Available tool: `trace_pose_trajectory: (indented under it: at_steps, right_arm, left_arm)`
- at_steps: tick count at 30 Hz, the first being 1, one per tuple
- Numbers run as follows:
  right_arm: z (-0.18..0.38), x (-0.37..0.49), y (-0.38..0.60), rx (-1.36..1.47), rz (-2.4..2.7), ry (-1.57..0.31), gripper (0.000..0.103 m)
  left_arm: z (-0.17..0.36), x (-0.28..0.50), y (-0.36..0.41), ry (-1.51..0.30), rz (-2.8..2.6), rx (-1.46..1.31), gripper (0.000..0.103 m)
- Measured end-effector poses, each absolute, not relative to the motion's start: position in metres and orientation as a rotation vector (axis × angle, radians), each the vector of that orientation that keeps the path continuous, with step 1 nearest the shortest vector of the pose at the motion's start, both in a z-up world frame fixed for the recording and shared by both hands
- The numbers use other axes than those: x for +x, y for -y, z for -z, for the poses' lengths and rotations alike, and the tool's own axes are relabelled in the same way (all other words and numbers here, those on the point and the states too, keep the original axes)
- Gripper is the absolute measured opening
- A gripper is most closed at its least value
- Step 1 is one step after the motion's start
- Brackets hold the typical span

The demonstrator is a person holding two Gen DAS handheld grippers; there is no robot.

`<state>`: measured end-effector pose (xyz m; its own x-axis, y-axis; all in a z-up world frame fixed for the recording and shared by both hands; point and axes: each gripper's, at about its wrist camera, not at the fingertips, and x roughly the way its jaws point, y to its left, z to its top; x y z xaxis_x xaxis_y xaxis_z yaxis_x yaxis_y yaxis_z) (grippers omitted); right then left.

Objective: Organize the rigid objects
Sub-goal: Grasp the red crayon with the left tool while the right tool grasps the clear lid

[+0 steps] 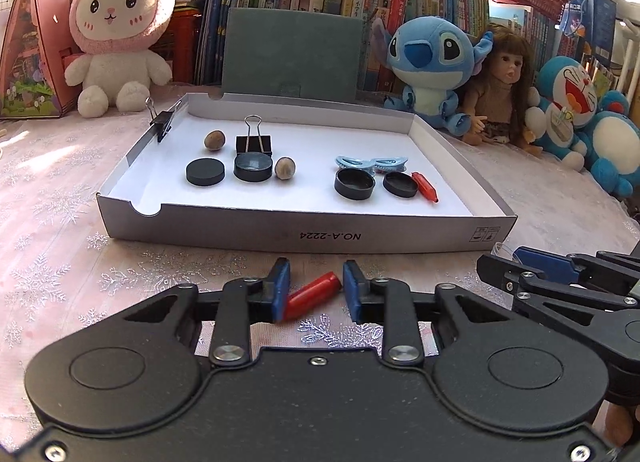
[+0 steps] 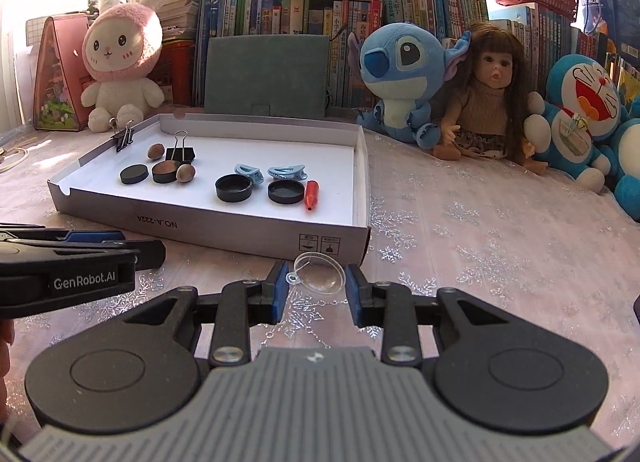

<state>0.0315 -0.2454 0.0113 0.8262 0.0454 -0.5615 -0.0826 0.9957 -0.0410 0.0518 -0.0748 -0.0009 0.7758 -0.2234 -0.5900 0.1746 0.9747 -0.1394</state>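
Nearest to us, our left gripper (image 1: 316,289) has its jaws closed on a red cylinder (image 1: 313,294), which lies slantwise between the blue pads, one end at the right pad, the other tucked against the left, low over the snowflake-patterned tablecloth (image 1: 60,222). Just to its right, our right gripper (image 2: 316,286) holds a clear suction cup (image 2: 319,273) between its pads, the cup's small tab toward the left pad; the jaws stand only partly closed, and we judge the rim pinched rather than loose.

We read this as the carrying step: both pieces picked up outside the box, neither yet sorted. Just beyond the fingertips lies the shallow white box (image 1: 304,236), its near wall facing us. Inside, black round lids (image 1: 205,171), two nuts (image 1: 285,168) and a binder clip (image 1: 253,142) form the left group; blue clips (image 1: 370,163), two more lids (image 1: 355,183) and a matching red cylinder (image 1: 425,186) form the right.

The next move, we judge, calls for lifting each piece over that wall, the left one toward its red twin. Plush toys (image 1: 116,30) and books line the back.
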Motion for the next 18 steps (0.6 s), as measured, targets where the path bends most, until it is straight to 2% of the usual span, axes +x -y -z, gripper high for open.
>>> trace_pose_trajectory:
  at_steps: [4,7,8,9,11,18]
  right_arm:
    - [-0.011,0.03,0.243,-0.061,-0.082,-0.59,0.037]
    - [-0.011,0.029,0.24,-0.065,-0.095,-0.588,0.037]
    - [-0.01,0.029,0.239,-0.065,-0.097,-0.587,0.037]
    - [-0.01,0.03,0.238,-0.064,-0.101,-0.589,0.037]
    - [-0.009,0.03,0.236,-0.061,-0.109,-0.592,0.037]
    - [-0.008,0.028,0.229,-0.079,-0.127,-0.592,0.037]
  left_arm:
    - [0.0,0.046,0.066,-0.657,0.278,-0.041,0.017]
    - [-0.002,0.037,0.055,-0.661,0.33,-0.012,0.02]
    - [-0.003,0.034,0.051,-0.659,0.333,-0.001,0.027]
    - [-0.004,0.031,0.048,-0.657,0.329,0.007,0.04]
    - [-0.006,0.025,0.039,-0.645,0.32,0.018,0.047]
    - [-0.005,0.017,0.014,-0.648,0.266,0.062,0.047]
